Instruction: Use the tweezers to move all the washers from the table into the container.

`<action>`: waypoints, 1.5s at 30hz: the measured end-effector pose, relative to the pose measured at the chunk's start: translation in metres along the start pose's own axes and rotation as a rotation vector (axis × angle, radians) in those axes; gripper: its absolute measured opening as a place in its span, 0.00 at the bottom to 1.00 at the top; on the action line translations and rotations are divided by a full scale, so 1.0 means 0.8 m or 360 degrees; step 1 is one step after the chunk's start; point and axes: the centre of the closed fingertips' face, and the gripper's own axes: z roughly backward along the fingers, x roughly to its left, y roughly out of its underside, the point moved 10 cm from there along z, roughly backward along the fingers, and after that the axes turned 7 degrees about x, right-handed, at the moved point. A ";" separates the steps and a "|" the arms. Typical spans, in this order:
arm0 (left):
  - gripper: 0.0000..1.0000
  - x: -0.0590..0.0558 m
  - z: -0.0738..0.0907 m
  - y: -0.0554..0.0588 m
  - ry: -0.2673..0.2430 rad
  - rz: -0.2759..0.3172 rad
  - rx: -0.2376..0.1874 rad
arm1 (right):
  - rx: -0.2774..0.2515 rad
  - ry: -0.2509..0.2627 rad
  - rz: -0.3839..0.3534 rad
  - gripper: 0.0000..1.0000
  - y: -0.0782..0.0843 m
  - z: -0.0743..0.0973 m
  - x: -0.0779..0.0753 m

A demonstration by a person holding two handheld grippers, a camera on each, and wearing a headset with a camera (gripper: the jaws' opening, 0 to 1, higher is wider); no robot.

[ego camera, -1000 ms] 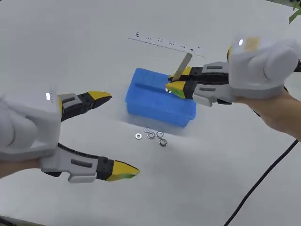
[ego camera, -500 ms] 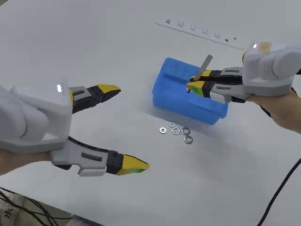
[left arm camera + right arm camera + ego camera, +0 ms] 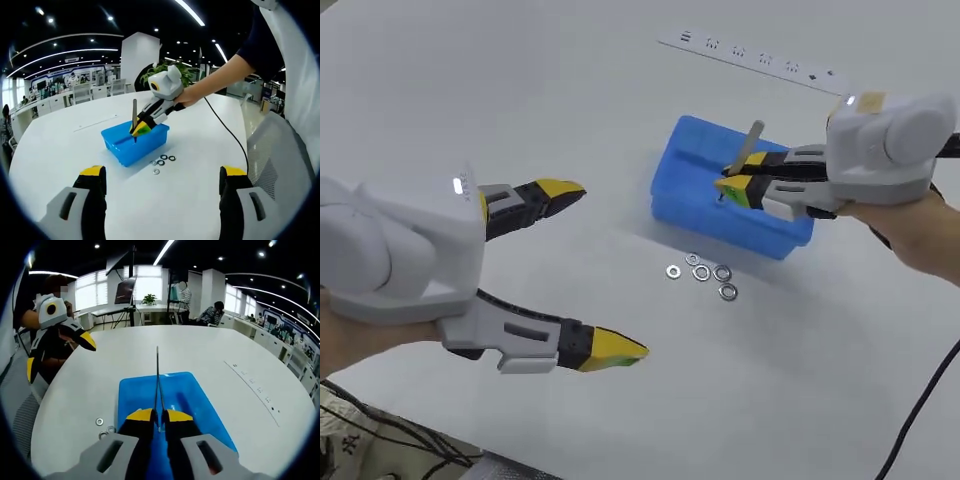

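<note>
Right gripper [image 3: 732,190]: jaws clamped on tweezers [image 3: 753,138], tips over blue container [image 3: 682,212], likely for a drop | left gripper [image 3: 605,270]: wide open, empty, standing by | washers [image 3: 701,274]: mid-worktop [image 3: 620,100], just beside container, awaiting pickup | writing: strip [image 3: 760,62] near far edge, marks unreadable

Washers [image 3: 702,277] before container [image 3: 705,228] (on table [image 3: 550,90])

Grey tweezers [image 3: 750,145] stand over the blue container [image 3: 690,190]; washers [image 3: 701,273] (a small cluster) lie beside it.
</note>
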 end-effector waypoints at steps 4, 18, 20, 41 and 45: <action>0.99 0.004 0.000 -0.003 -0.0001 -0.0001 -0.0006 | 0.0004 0.0035 0.0006 0.08 -0.003 0.004 -0.002; 0.96 0.046 -0.027 -0.054 0.0011 -0.0006 -0.0165 | 0.0030 0.0046 0.0082 0.07 -0.019 0.020 0.008; 0.94 0.049 -0.032 -0.061 0.0024 -0.0024 -0.0174 | 0.0032 0.0051 0.0086 0.07 -0.019 0.021 0.010; 0.37 0.078 -0.120 -0.138 0.0229 -0.0481 -0.0048 | 0.0101 0.0039 0.0364 0.07 -0.029 0.028 0.029; 0.25 0.071 -0.120 -0.140 0.0308 -0.0613 0.0016 | 0.0085 0.0042 0.0377 0.07 -0.032 0.030 0.029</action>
